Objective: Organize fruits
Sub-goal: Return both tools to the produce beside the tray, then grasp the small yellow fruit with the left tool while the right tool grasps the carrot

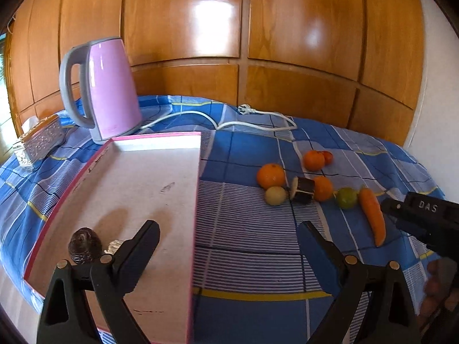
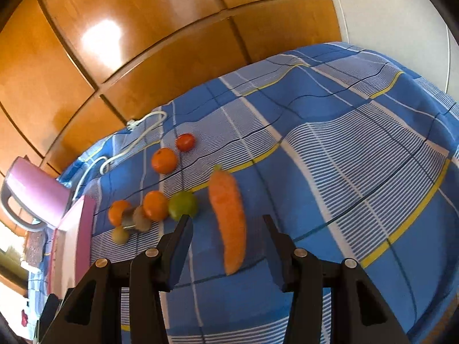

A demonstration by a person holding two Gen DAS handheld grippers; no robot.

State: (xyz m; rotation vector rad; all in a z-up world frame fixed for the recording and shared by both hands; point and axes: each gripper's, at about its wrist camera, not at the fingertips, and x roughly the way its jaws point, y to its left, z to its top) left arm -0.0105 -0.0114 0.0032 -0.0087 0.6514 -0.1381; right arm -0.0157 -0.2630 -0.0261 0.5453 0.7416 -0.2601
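A pink-rimmed tray (image 1: 129, 189) lies on the blue checked cloth; a dark round fruit (image 1: 85, 245) sits in its near left corner. My left gripper (image 1: 229, 238) is open and empty, straddling the tray's right edge. Right of the tray lie several oranges (image 1: 271, 175), a pale round fruit (image 1: 275, 195), a dark eggplant piece (image 1: 302, 190), a green lime (image 1: 347, 197) and a carrot (image 1: 373, 215). My right gripper (image 2: 226, 229) is open, its fingers on either side of the carrot (image 2: 228, 218), just above it. A red tomato (image 2: 185, 142) lies farthest back.
A pink kettle (image 1: 110, 89) stands behind the tray, its white cord (image 1: 258, 120) trailing across the cloth. A glass box (image 1: 43, 137) and small jar sit at the far left. Wooden panels (image 1: 229, 43) back the table. The right gripper's body (image 1: 424, 218) shows at the left view's right edge.
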